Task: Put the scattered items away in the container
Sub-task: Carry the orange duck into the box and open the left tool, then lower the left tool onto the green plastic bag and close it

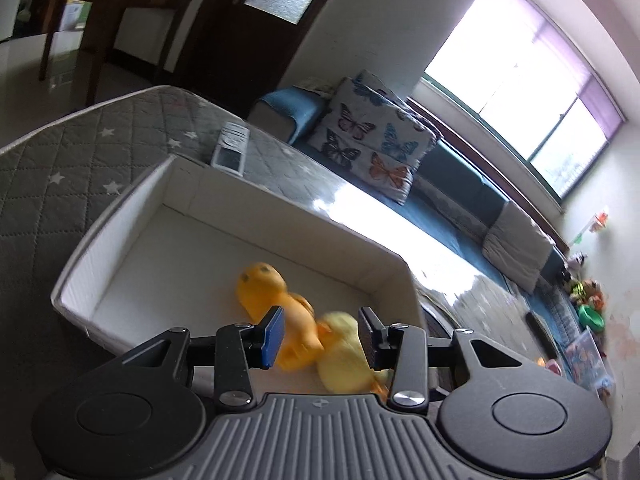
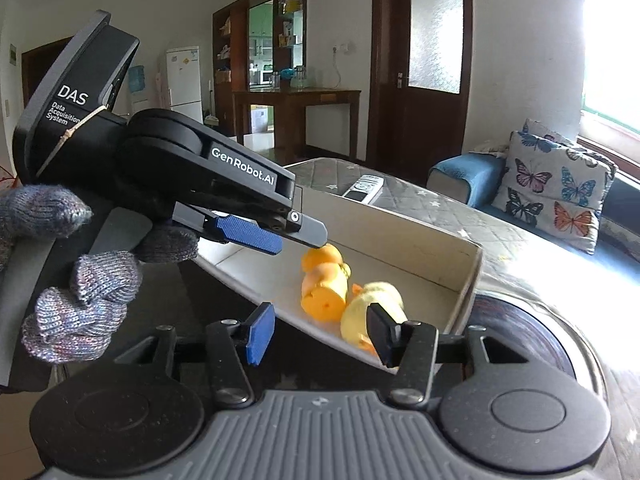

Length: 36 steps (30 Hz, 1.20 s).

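While both tools are standing with jaws apart and gripping nothing, the left gripper (image 1: 320, 336) is hovering over the white box (image 1: 120, 236) and the right gripper (image 2: 320, 334) is waiting at its near wall. Inside the box, an orange duck (image 2: 324, 284) and a yellow duck (image 2: 372, 312) are lying side by side, touching. Beyond the box's far wall, a remote control (image 1: 231, 146) is resting on the quilted cover (image 1: 52, 160).

I'm holding my left gripper (image 1: 320, 336) over the white box (image 1: 224, 216), jaws parted — nothing between them. Below, an orange duck (image 1: 276, 300) and a yellow duck (image 1: 344, 356) are lying side by side, touching — both inside.
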Tool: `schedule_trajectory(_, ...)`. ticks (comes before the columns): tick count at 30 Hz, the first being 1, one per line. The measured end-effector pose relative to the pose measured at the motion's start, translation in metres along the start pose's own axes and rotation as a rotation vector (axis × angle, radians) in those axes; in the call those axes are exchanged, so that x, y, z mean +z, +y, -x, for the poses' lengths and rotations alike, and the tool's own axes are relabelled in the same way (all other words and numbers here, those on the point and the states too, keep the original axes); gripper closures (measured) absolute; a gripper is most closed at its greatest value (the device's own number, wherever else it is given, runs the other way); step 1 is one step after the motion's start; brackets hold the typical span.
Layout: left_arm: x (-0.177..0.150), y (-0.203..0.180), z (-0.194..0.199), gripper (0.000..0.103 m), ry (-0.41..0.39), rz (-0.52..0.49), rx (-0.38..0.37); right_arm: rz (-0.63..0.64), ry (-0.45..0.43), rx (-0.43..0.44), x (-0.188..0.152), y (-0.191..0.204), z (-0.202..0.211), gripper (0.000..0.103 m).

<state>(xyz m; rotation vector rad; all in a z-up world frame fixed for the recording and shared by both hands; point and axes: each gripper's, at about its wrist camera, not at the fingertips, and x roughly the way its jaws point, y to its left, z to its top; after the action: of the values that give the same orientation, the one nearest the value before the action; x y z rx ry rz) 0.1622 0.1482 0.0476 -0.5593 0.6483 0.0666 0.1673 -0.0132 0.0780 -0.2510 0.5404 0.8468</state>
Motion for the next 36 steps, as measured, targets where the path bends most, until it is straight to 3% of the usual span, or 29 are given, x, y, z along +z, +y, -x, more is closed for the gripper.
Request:
schedule_trajectory(7, -0.033, -0.029, 0.006, 0.06, 0.048, -0.071, -0.025, -0.024, 0.003, -0.047, -0.032, 0.001, 0.037, 0.046)
schedule_trajectory(19, -0.096, -0.07, -0.001, 0.06, 0.179, -0.16, -0.088, -0.077, 0.027, -0.155, -0.085, 0.001, 0.085, 0.026)
schedule_trajectory(25, -0.12, -0.078, -0.006, 0.06, 0.239, -0.172, -0.104, -0.11, 0.053, -0.216, -0.11, -0.005, 0.104, 0.026)
schedule_trajectory(36, -0.135, -0.09, -0.009, 0.06, 0.277, -0.194, -0.129, -0.162, 0.081, -0.263, -0.134, -0.013, 0.117, 0.025)
